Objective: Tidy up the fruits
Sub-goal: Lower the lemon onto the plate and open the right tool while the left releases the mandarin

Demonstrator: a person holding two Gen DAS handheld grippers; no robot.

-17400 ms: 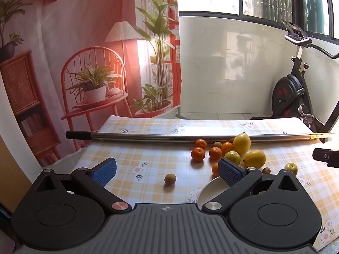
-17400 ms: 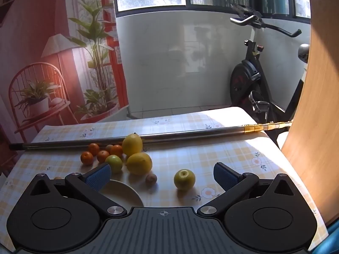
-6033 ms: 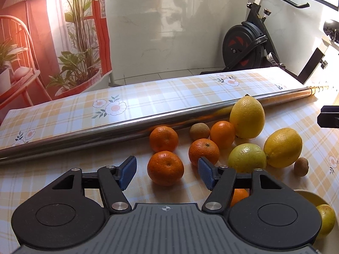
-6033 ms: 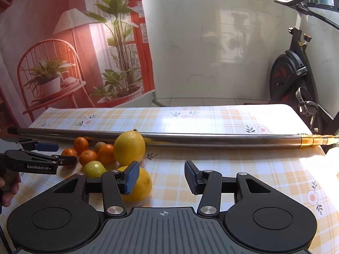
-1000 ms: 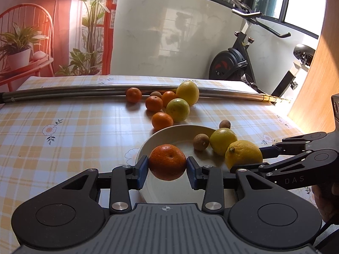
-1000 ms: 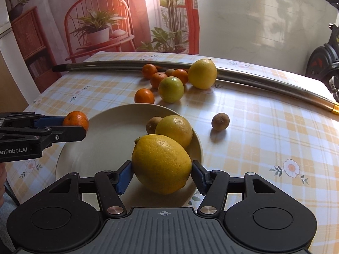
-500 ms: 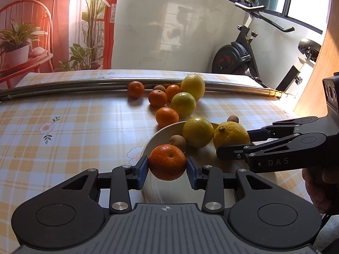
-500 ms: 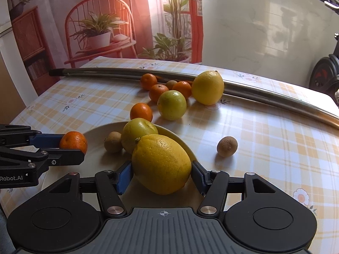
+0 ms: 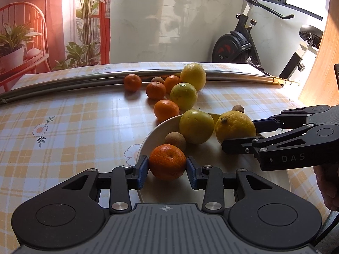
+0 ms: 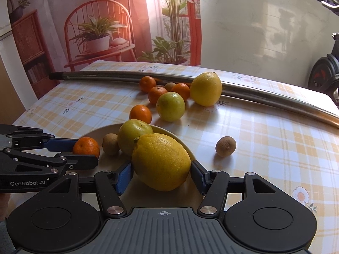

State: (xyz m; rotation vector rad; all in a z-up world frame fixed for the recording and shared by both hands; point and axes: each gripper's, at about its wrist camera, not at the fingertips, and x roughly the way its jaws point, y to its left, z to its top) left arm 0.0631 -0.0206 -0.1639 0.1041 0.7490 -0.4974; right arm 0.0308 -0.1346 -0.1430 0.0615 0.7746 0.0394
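Fingers (image 9: 143,171) of both grippers clamp fruit over the plate (image 9: 148,139): left a mandarin (image 9: 167,162), right a lemon (image 10: 161,161).

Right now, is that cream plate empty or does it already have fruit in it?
Not empty: the plate holds a yellow-green fruit and a small brown fruit.

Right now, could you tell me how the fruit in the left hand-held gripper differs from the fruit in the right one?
The left hand-held gripper is shut on a mandarin, round, deep orange and small. The right hand-held gripper is shut on a lemon, oval, yellow and clearly bigger, so its fingers stand wider apart. Both fruits are held over the white plate, near the kiwi.
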